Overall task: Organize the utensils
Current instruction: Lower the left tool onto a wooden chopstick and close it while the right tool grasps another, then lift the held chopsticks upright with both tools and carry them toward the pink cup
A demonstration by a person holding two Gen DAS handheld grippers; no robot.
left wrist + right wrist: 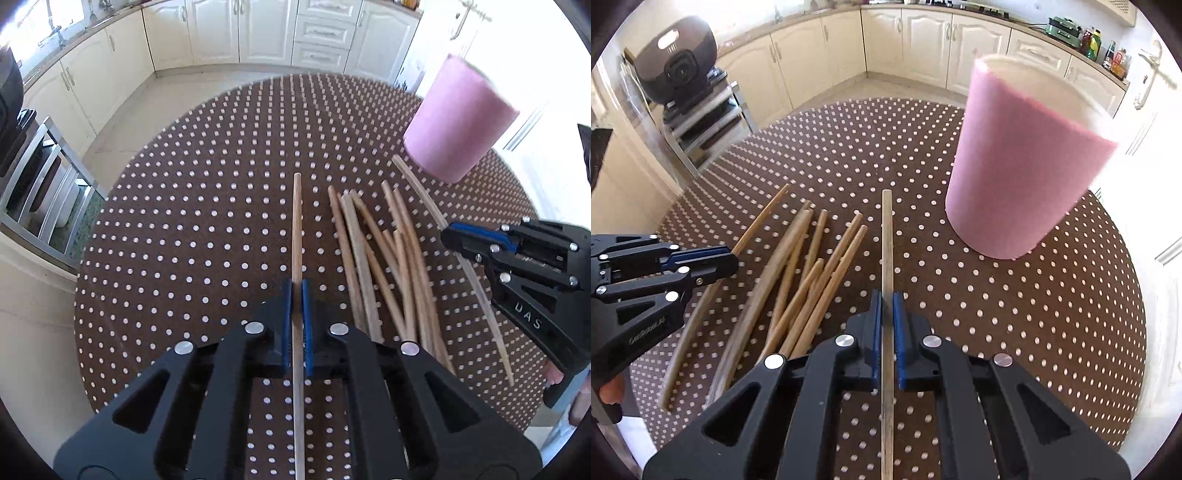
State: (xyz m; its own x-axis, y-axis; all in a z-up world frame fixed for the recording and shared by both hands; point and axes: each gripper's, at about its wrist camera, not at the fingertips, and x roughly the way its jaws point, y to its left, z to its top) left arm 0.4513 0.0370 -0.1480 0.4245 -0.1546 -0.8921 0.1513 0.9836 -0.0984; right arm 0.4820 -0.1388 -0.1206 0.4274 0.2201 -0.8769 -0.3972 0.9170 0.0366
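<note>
My left gripper [296, 291] is shut on a wooden chopstick [297, 229] that points forward above the table. My right gripper [887, 301] is shut on another wooden chopstick [887, 236], also pointing forward. A loose pile of chopsticks [384, 266] lies on the table between the grippers; it also shows in the right wrist view [801, 280]. A tall pink holder cup [1023, 162] stands upright ahead and to the right of my right gripper, and at the far right in the left wrist view [458, 122]. The right gripper [448, 236] shows over the pile's right edge; the left gripper [733, 260] shows over its left edge.
The round table has a brown cloth with white dots [207, 192]. A metal rack [40, 184] stands off the table's left side, with a dark appliance [677, 59] on it. Cream kitchen cabinets [923, 40] line the far walls.
</note>
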